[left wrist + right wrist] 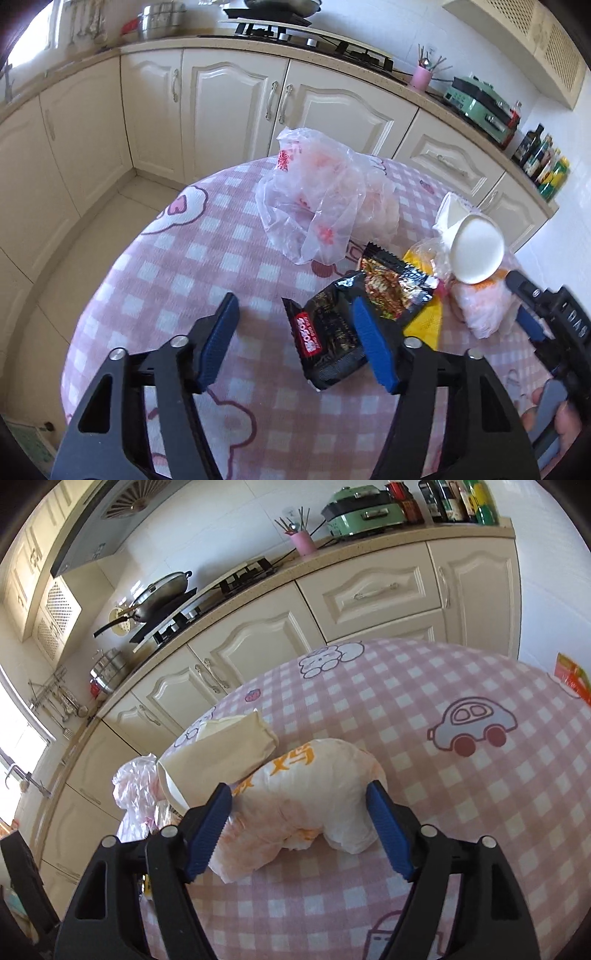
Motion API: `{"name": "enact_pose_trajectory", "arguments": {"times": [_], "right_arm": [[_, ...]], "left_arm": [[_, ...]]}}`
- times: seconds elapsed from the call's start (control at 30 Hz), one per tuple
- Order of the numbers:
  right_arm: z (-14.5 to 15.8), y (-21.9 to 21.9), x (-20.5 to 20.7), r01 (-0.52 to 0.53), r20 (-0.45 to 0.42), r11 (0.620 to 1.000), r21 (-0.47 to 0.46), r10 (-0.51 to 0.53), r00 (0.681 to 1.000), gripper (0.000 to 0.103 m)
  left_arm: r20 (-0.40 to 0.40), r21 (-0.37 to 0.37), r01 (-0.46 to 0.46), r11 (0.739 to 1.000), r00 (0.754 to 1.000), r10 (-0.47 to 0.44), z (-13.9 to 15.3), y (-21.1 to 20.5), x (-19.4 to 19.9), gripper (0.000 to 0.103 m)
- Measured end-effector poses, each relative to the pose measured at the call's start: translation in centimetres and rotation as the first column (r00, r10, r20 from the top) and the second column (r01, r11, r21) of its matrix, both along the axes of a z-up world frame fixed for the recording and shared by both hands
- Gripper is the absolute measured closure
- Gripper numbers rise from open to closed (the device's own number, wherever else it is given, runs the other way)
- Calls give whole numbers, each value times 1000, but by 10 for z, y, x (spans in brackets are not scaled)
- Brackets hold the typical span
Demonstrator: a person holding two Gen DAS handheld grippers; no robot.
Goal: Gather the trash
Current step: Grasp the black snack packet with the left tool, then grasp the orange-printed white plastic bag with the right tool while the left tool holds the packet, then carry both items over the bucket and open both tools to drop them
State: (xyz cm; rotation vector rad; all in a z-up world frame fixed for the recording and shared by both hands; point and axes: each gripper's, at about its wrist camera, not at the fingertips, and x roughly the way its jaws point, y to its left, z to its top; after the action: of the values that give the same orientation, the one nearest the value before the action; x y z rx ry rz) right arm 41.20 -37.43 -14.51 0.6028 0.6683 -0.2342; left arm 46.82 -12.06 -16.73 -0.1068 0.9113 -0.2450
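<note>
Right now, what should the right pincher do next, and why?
Probably squeeze shut. The right gripper is open, and the white crumpled bag with orange writing already sits between its blue fingers on the table.

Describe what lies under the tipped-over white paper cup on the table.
The paper cup rests across a crumpled white bag with orange print and a clear bag holding something yellow. Whatever sits beneath those bags is covered.
</note>
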Motion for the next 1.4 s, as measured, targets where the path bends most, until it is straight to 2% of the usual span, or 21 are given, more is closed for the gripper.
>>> {"name": "enact_pose_trajectory", "arguments": {"times": [0.03, 0.07, 0.13, 0.23, 0.3, 0.37, 0.4, 0.5, 0.7, 0.83, 1.07, 1.2, 1.4], "right_arm": [[-1, -1, 1, -2, 4, 1000, 9, 2, 1000, 29], [-3, -1, 1, -7, 7, 1000, 19, 7, 1000, 29], [-6, -2, 3, -23, 10, 999, 43, 22, 1000, 29], [-5, 0, 2, -49, 21, 998, 44, 48, 999, 44], [-2, 2, 0, -54, 26, 998, 30, 54, 998, 56], [1, 5, -2, -62, 34, 998, 19, 62, 998, 62], [3, 6, -5, -66, 40, 998, 14, 65, 997, 66], [13, 13, -17, -69, 56, 997, -36, 71, 996, 69], [45, 34, -52, -48, 121, 988, -145, 66, 990, 70], [70, 57, -75, -68, 165, 977, -200, 102, 981, 70], [97, 129, -96, -185, 202, 951, -248, 238, 950, 70], [99, 179, -100, -267, 197, 928, -259, 322, 926, 70], [91, 269, -99, -397, 165, 873, -284, 453, 876, 70]], "left_arm": [[4, 6, 0, 1000, 1000, 0, 1, 0, 1, 57], [4, -8, 8, 1000, 1000, -8, 2, 1, 1, 70], [-12, -46, 43, 998, 999, -43, 2, 0, 0, 83], [6, -27, 52, 998, 999, -52, 4, -3, -5, 89], [2, -68, 59, 996, 998, -59, 5, 1, -9, 93], [3, -93, 65, 994, 998, -65, 7, 6, -15, 97], [9, -96, 66, 993, 998, -65, 9, 9, -19, 97], [30, -105, 72, 992, 997, -69, 18, 17, -31, 98], [94, -110, 83, 991, 993, -72, 41, 34, -59, 98], [134, -111, 84, 990, 989, -68, 55, 52, -81, 98], [182, -106, 43, 993, 983, -23, 70, 105, -118, 98], [198, -89, -19, 996, 980, 36, 72, 147, -137, 98], [207, -60, -120, 991, 970, 130, 67, 210, -160, 98]]}}
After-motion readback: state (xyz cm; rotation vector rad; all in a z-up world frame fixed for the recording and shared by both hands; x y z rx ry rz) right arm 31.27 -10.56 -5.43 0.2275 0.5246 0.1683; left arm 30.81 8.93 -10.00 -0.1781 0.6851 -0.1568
